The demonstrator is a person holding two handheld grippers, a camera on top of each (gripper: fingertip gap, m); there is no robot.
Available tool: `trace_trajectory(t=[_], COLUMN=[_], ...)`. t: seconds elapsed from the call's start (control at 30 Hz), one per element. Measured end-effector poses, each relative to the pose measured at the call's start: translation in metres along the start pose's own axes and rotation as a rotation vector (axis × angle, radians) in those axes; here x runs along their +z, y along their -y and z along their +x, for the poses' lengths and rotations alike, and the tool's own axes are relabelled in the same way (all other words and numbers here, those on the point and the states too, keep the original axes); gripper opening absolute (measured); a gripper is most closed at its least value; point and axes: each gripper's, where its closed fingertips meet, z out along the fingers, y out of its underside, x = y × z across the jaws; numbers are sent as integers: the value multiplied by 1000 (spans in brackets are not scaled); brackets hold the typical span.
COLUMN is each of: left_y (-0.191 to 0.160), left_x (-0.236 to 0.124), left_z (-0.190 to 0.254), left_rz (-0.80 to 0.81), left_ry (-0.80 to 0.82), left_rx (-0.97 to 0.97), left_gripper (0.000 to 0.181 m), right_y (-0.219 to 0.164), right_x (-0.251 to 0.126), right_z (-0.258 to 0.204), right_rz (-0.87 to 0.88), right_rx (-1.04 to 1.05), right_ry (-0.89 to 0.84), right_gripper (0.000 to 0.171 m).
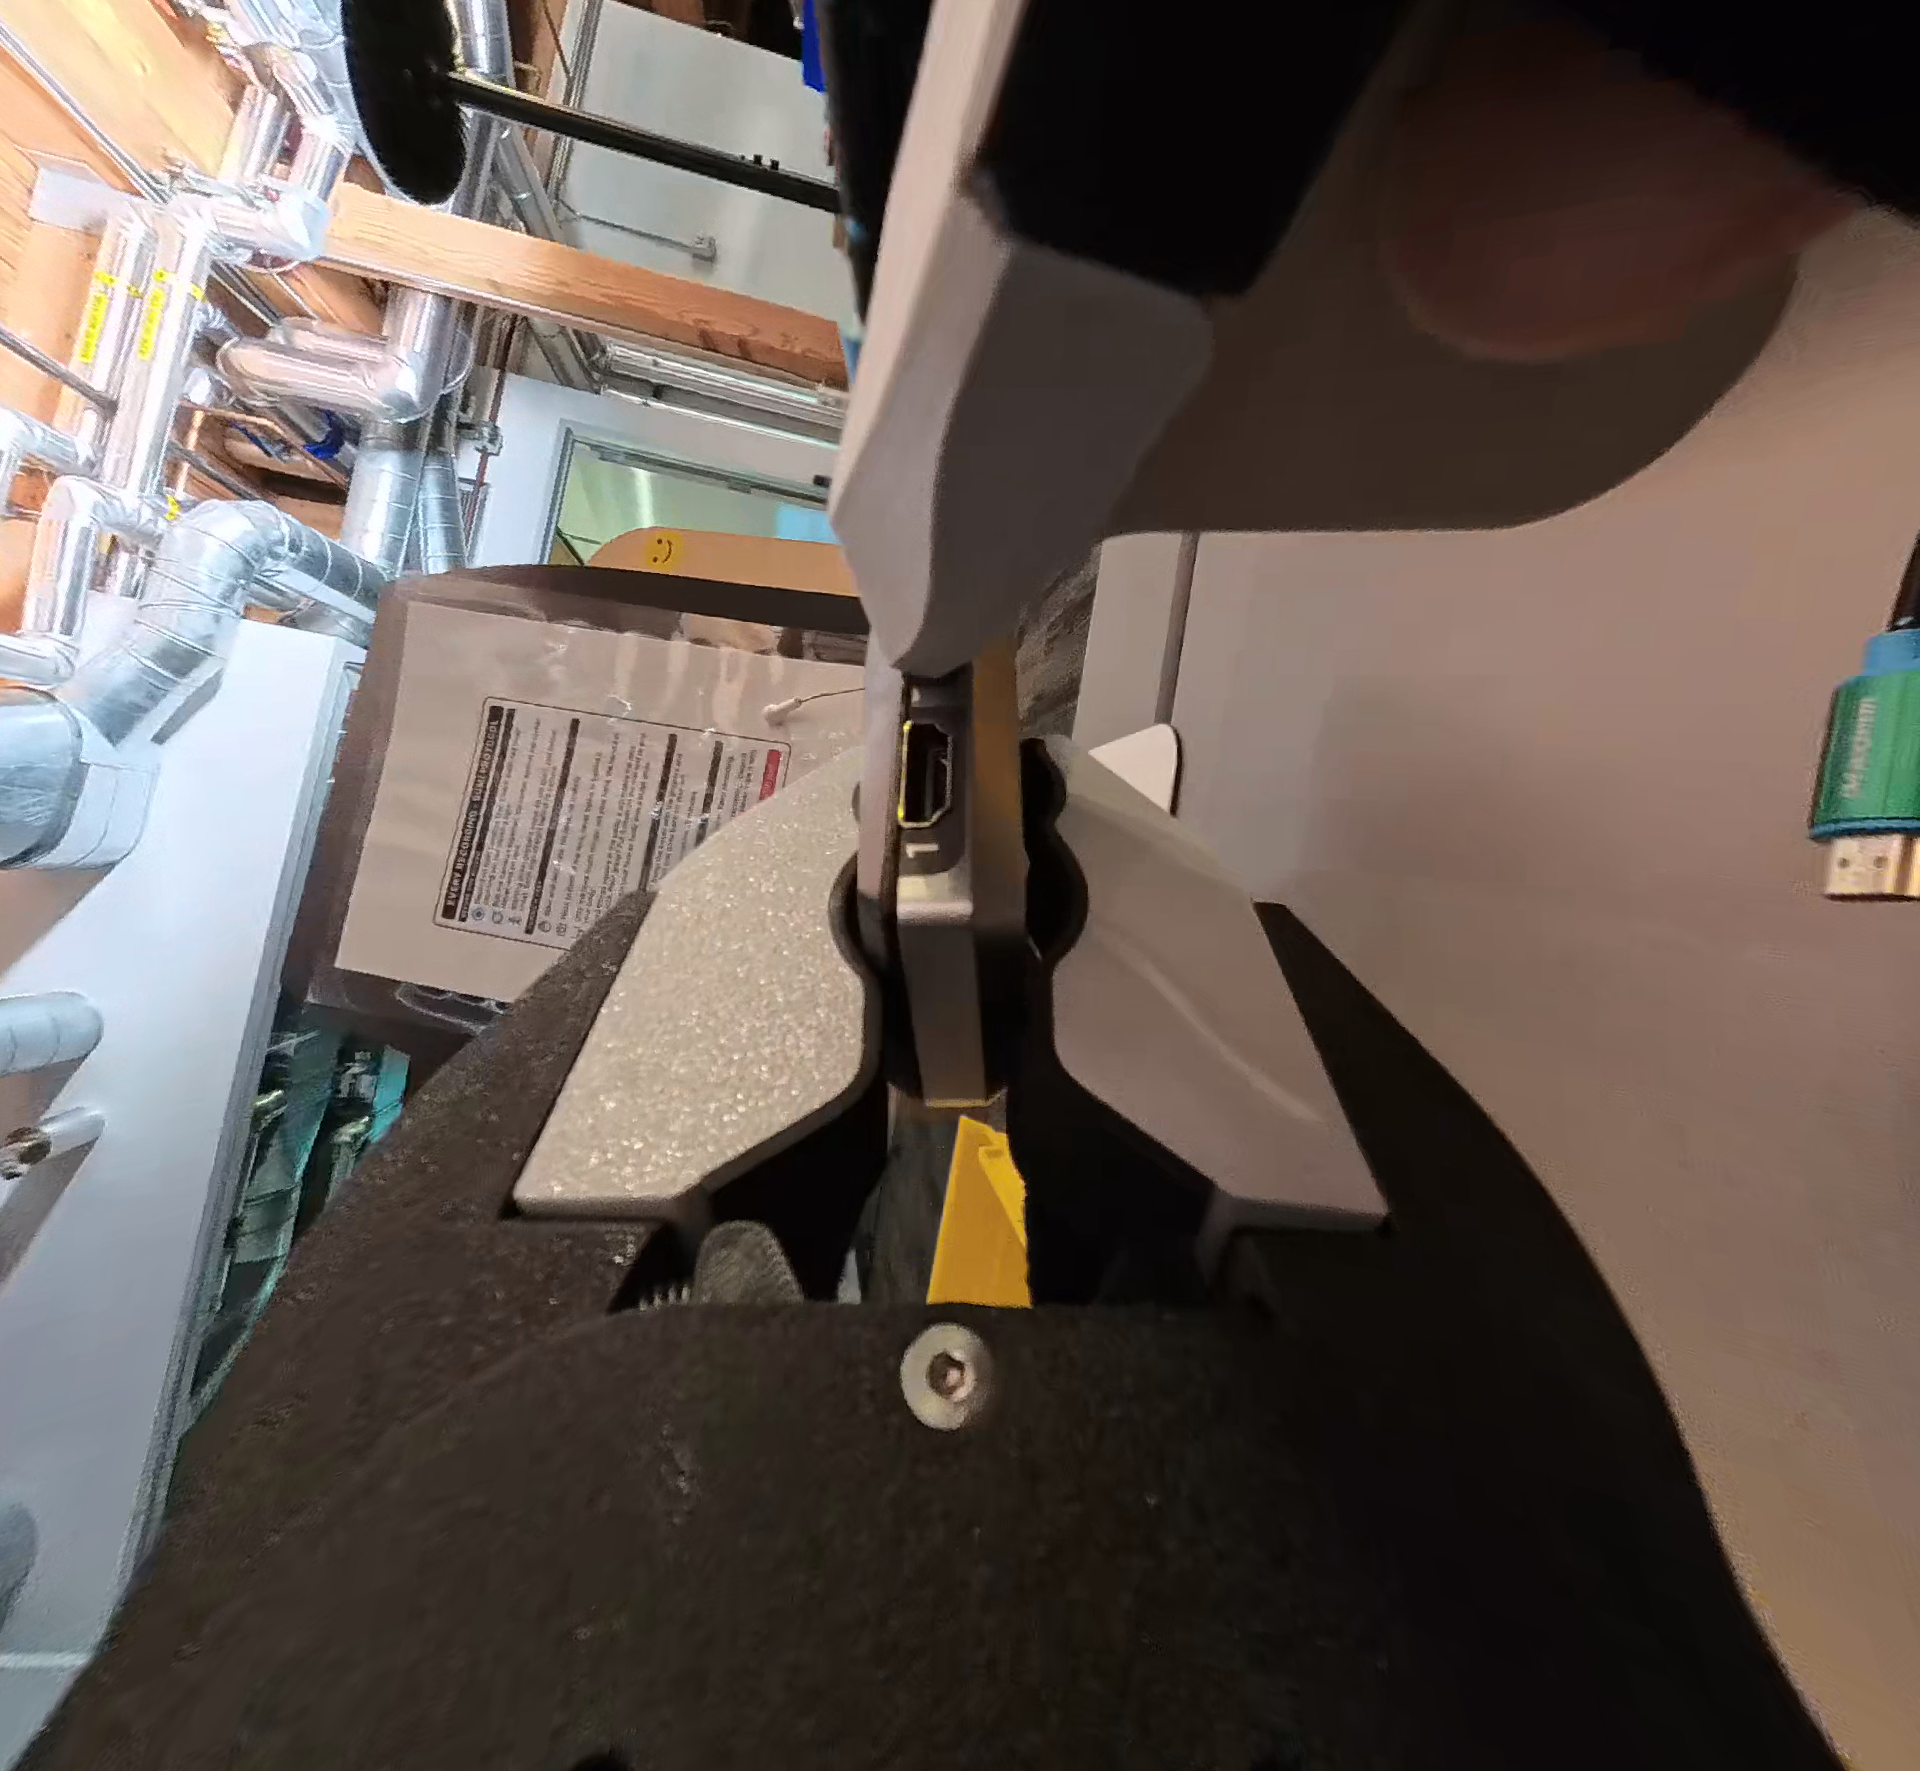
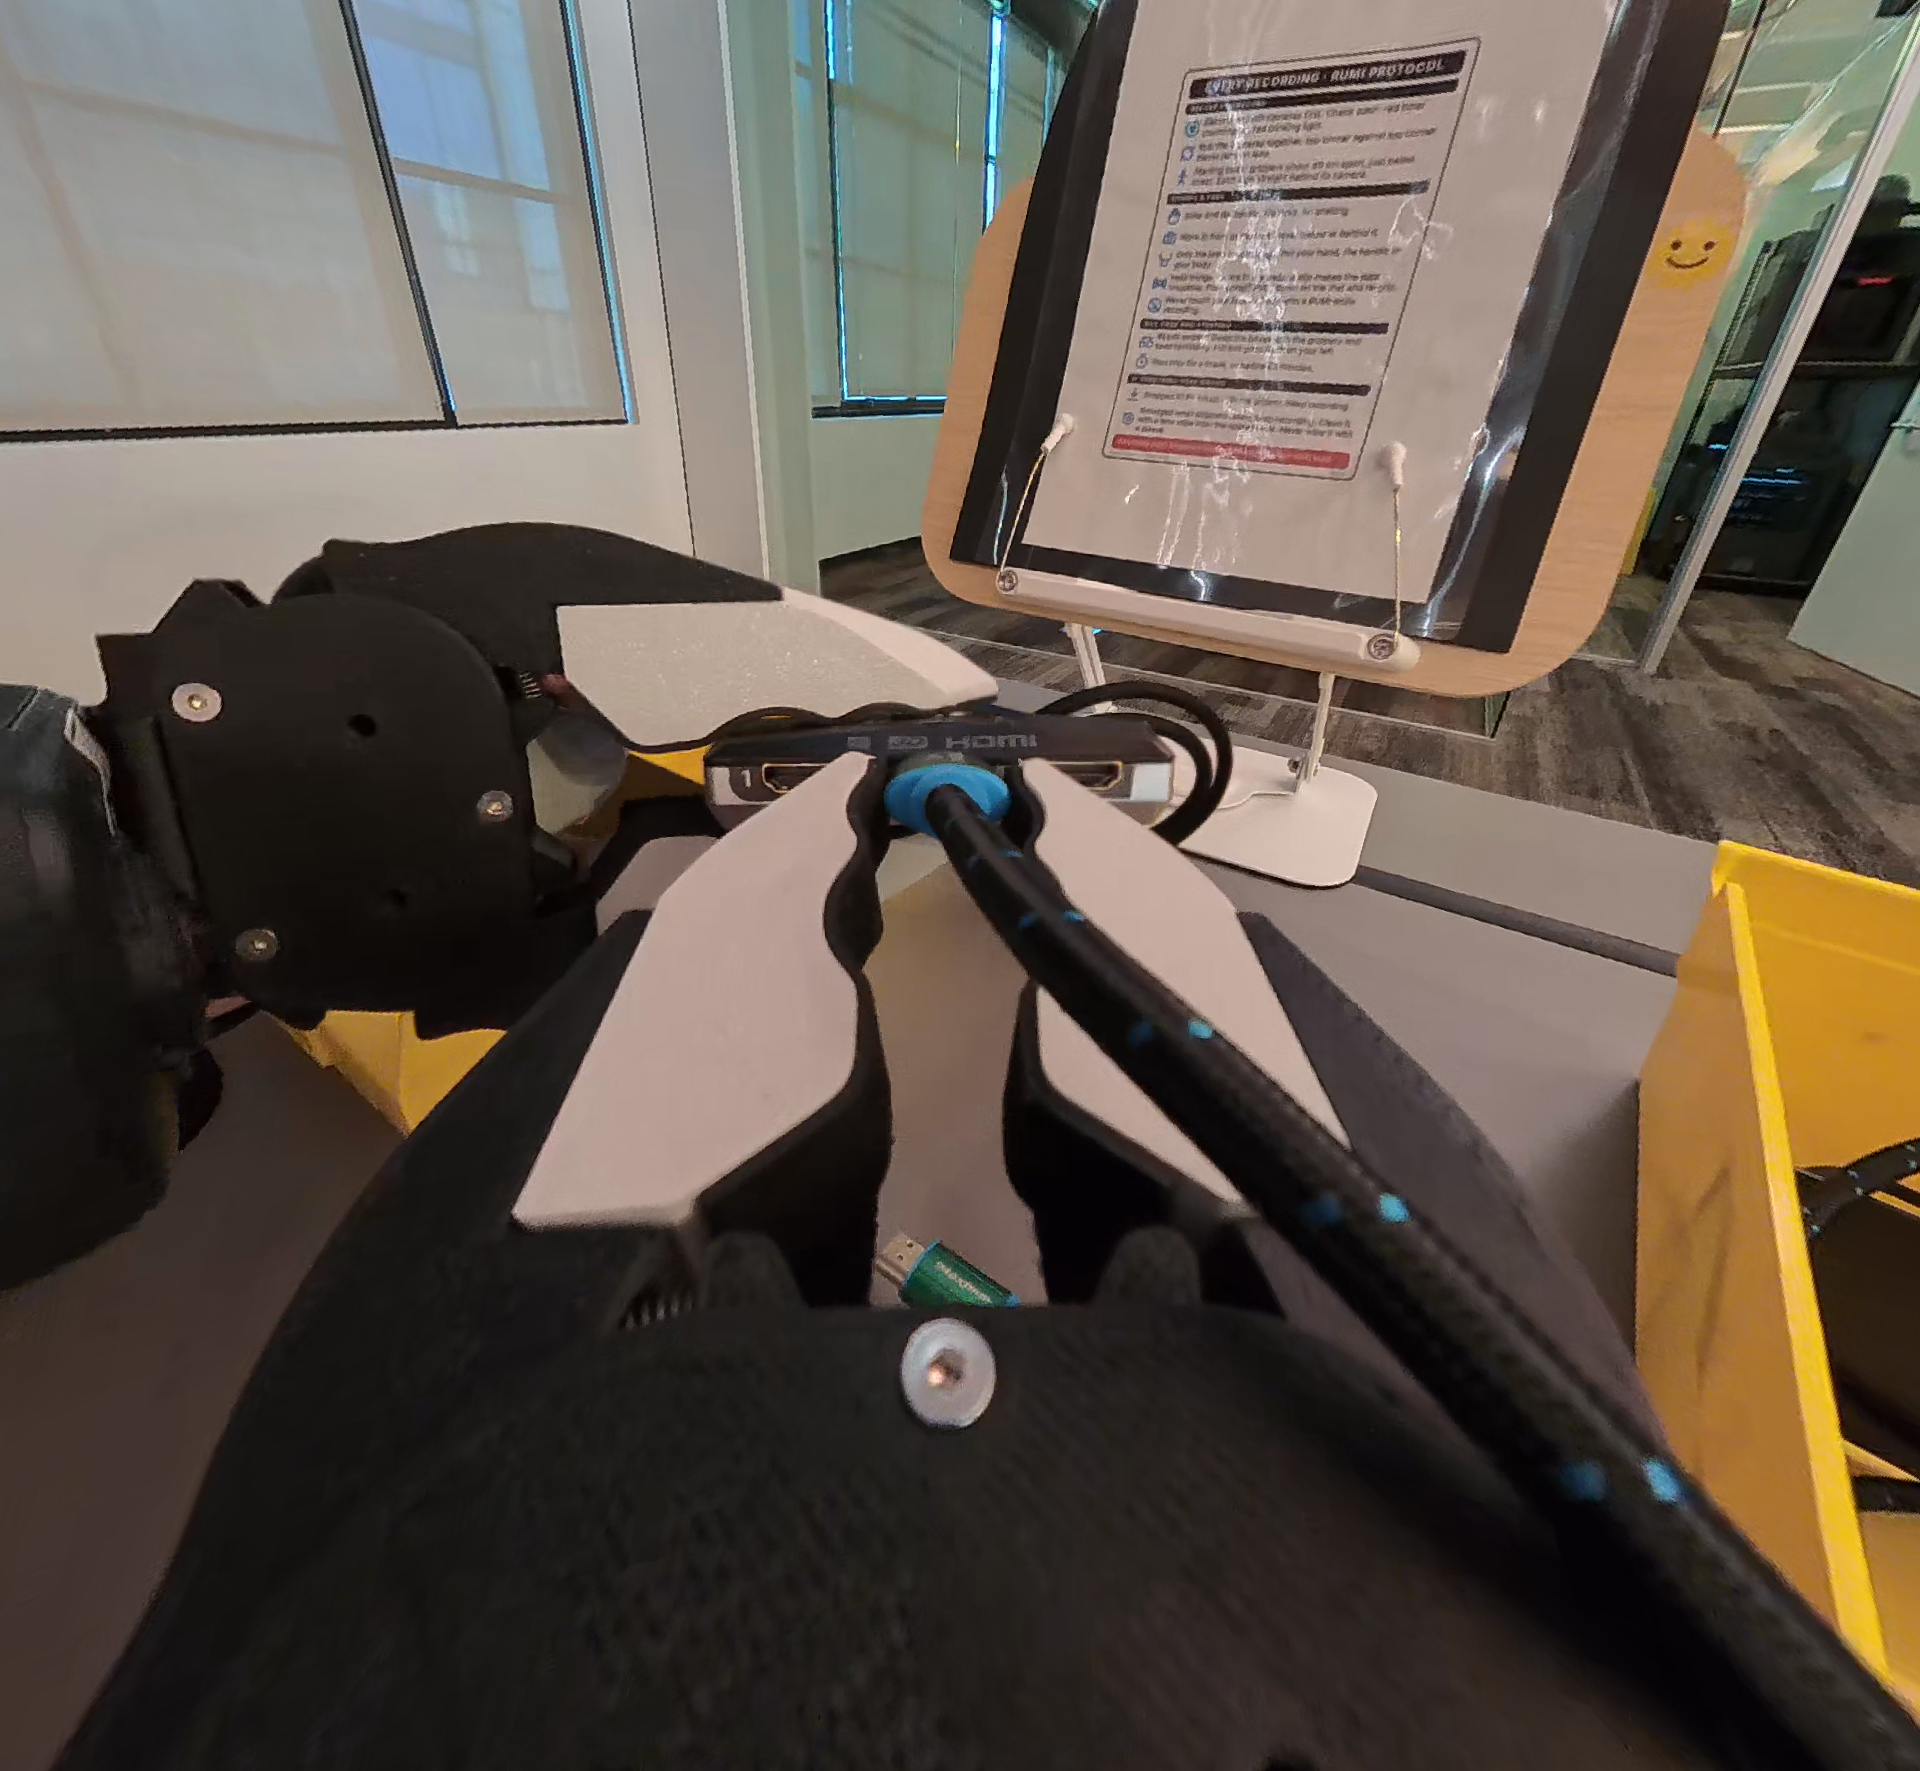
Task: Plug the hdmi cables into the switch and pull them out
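My left gripper [image 1: 956, 874] is shut on one end of the small dark HDMI switch [image 1: 935, 983], beside an open port. In the right wrist view the switch [image 2: 1081, 742] is held above the grey table [image 2: 1455, 952], and the left gripper's upper finger [image 2: 748, 656] lies over its left end. My right gripper [image 2: 943, 791] is shut on a green plug with a blue collar [image 2: 914, 802] on a black braided cable [image 2: 1247, 1087]. The plug sits at the switch's middle port, between two open ports; how deep is hidden. A second green plug [image 1: 1865, 765] [image 2: 940, 1280] lies loose on the table.
A yellow bin [image 2: 1756, 1150] holding more cable stands at the right. A wooden document stand [image 2: 1299, 287] with a printed sheet stands behind the switch on a white base. A black cable [image 2: 1195, 765] loops behind the switch. The right gripper's finger [image 1: 997, 433] fills the top of the left wrist view. The tips of one gripper are about 5 centimeters away from the tips of the other.
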Motion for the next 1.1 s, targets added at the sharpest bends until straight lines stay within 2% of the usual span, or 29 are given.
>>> trace_trajectory(t=[0.27,0.47,0.5,0.57,0.63,0.7,0.77,0.9,1.03,1.1], left_y=[6,12,7,-46,-54,-40,-21,-5,-6,-5], left_x=[-3,-5,-4,8,6,-1,-5,-9,-7,-7], left_z=[-2,-3,-5,-4,-1,-16,-20,-16,-8,-6], left_rz=[22,30,2,-237,-138,-62,10,69,50,43], left_ry=[-12,-5,4,-35,-75,-10,-21,-38,-80,-91], left_rx=[-21,-23,-19,-14,-44,-30,-114,-121,-109,-90], left_gripper=[23,25,25,23,23,23,23,27,29,29], right_y=[4,7,10,35,47,38,27,26,58,82], right_x=[-6,-11,-13,-31,-44,-46,-45,-42,-45,-48], right_z=[-2,-3,-4,-3,12,25,37,38,47,59], right_rz=[-11,-4,17,155,184,112,57,7,-10,-34], right_rx=[-124,-115,-95,3,36,-6,-57,29,156,160], right_ry=[-70,-61,-39,17,-9,-26,-57,79,242,267], right_gripper=[22,21,21,22,21,22,22,22,22,22])
